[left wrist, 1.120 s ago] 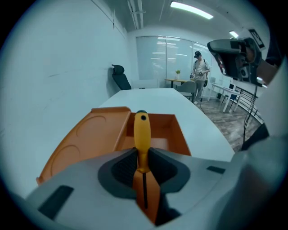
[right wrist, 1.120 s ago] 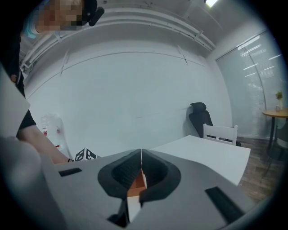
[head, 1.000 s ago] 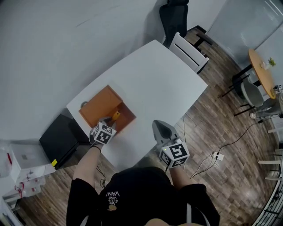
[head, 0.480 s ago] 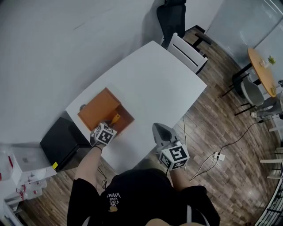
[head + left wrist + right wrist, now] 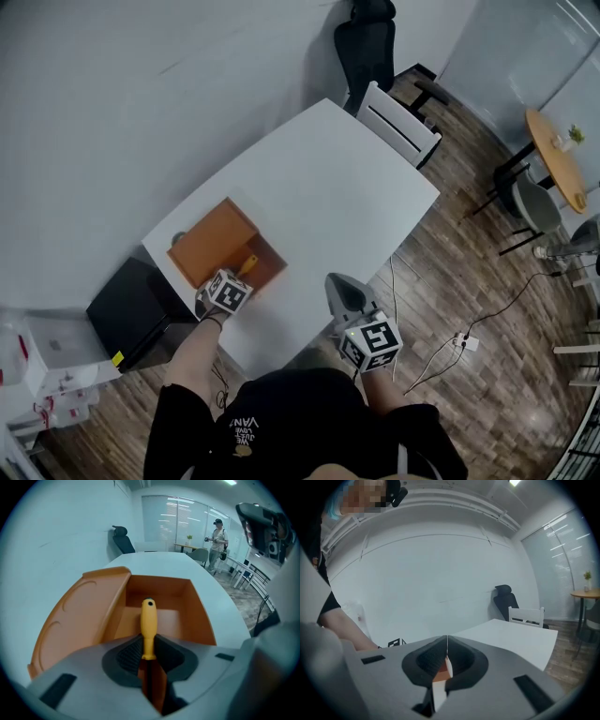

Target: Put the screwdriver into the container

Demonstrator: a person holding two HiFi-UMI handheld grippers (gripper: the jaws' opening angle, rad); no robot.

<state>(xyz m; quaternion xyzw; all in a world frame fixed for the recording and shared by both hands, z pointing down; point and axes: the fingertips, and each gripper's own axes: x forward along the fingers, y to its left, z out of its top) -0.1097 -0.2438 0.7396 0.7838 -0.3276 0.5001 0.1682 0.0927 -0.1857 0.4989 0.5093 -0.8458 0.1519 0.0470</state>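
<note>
The screwdriver (image 5: 149, 623) has a smooth, rounded yellow plastic handle with a small dark hole at its tip. The left gripper (image 5: 148, 644) is clamped on the lower end of that handle, with a ribbed dark pad pressing on each side, and a dark shaft runs back between the jaws. The handle points ahead and down into the open mouth of the container (image 5: 200, 616). This is a matte orange box with straight flat walls and a square floor. Whether the handle touches the box I cannot tell.

The box's lid (image 5: 79, 616) lies folded out to the left. It is a flat orange panel with a raised curved line pressed into it.

In the head view the container (image 5: 275, 265) sits at the near-left corner of a smooth white table (image 5: 328, 178), close to the near edge. Its lid (image 5: 214, 239) lies towards the left edge. The left gripper (image 5: 225, 292) hangs over the box's near wall, and the yellow handle (image 5: 247, 265) shows just beyond it. From the box the white top runs far and right to the corner by a white chair (image 5: 398, 120).

The right gripper (image 5: 337, 281) hovers over the table's near edge, well apart from the box. In its own view the right gripper (image 5: 447, 641) has its jaws pressed together with nothing between them.
</note>
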